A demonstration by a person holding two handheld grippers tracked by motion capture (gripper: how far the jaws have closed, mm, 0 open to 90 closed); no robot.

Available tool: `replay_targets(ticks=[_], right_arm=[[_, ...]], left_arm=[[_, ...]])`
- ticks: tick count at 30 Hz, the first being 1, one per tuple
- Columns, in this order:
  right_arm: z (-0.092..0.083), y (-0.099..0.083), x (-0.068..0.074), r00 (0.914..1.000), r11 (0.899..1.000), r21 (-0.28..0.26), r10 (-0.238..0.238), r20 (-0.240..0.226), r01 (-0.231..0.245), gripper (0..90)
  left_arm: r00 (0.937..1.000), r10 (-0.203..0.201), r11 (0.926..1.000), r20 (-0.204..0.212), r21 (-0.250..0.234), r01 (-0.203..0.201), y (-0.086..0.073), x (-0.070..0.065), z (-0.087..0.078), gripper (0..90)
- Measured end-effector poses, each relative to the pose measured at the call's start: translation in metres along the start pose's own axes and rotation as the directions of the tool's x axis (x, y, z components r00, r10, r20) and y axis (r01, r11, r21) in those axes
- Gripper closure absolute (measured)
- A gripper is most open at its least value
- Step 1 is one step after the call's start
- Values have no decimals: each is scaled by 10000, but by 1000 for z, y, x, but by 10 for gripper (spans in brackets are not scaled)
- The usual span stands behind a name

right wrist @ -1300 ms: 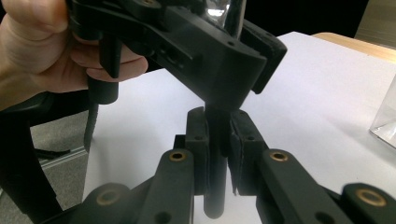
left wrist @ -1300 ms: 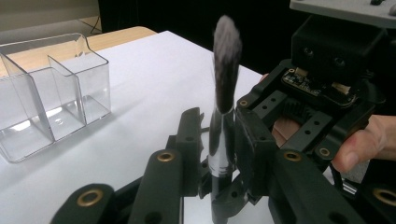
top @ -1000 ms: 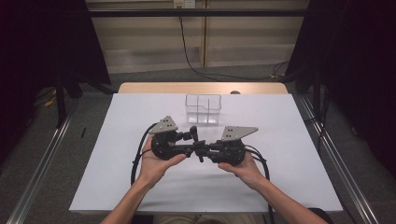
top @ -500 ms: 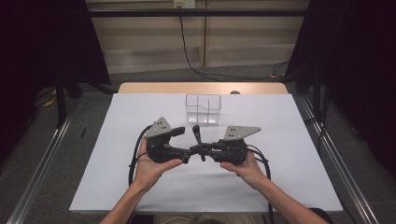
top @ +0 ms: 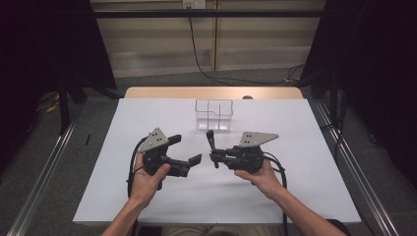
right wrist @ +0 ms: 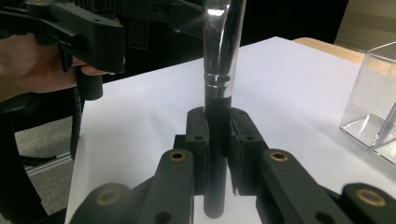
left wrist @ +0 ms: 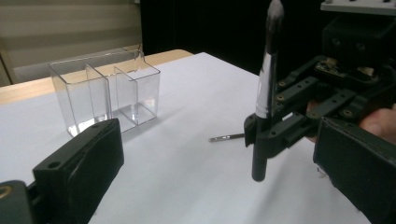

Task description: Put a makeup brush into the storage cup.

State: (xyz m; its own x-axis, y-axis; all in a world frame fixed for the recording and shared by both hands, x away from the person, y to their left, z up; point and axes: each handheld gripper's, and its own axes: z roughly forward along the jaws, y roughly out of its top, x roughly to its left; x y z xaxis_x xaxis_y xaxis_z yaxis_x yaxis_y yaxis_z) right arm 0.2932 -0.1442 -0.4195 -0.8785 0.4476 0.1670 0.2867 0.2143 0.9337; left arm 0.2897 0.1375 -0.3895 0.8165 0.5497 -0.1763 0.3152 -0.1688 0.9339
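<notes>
Right gripper [top: 215, 158] pinches the makeup brush [top: 211, 141] by its black handle, upright over the white table [top: 305, 162]; left gripper [top: 185, 149] jaws just opened, spread empty beside it; clear organizer [top: 214, 114] behind

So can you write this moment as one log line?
left tongs: open, just let go | right tongs: shut on makeup brush, upright | clear organizer: empty, behind

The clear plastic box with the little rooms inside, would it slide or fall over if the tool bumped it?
The clear plastic box looks empty and thin-walled, so probably light. It would likely slide on the smooth white table. Standing fairly tall, it might tip if bumped near the top.
</notes>
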Motion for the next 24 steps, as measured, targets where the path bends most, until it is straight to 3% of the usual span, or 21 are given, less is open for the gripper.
replay_targets(ticks=[4,9,13,15,18,20,22,24], right_arm=[[-1,0,0,10000,10000,-22,8,56,-7,802],[-3,1,0,10000,9999,-129,19,82,-18,802],[-5,2,-1,9999,9999,-172,19,155,-16,802],[-6,2,-2,9998,9998,-212,16,194,-12,801],[-8,2,-2,9997,9996,-269,31,247,-24,801],[-9,2,-3,9996,9996,-288,47,274,-39,802],[-10,3,-4,9995,9994,-324,92,298,-82,802],[-11,3,-5,9993,9993,-375,109,363,-96,802]], left_arm=[[9994,257,9997,-210,21,-256,-4,2,-5,19],[9989,-96,9989,-464,-464,75,-11,6,-13,43],[9966,-281,9982,-770,-549,239,-16,12,-24,42],[9946,-140,9984,-1028,-557,83,-18,14,-30,49],[9918,-249,9973,-1256,-712,160,-23,18,-38,50],[9919,-332,9959,-1224,-871,226,-27,22,-42,51],[9874,-222,9954,-1568,-955,72,-33,25,-47,49],[9866,-425,9945,-1578,-1011,266,-37,27,-50,47]])
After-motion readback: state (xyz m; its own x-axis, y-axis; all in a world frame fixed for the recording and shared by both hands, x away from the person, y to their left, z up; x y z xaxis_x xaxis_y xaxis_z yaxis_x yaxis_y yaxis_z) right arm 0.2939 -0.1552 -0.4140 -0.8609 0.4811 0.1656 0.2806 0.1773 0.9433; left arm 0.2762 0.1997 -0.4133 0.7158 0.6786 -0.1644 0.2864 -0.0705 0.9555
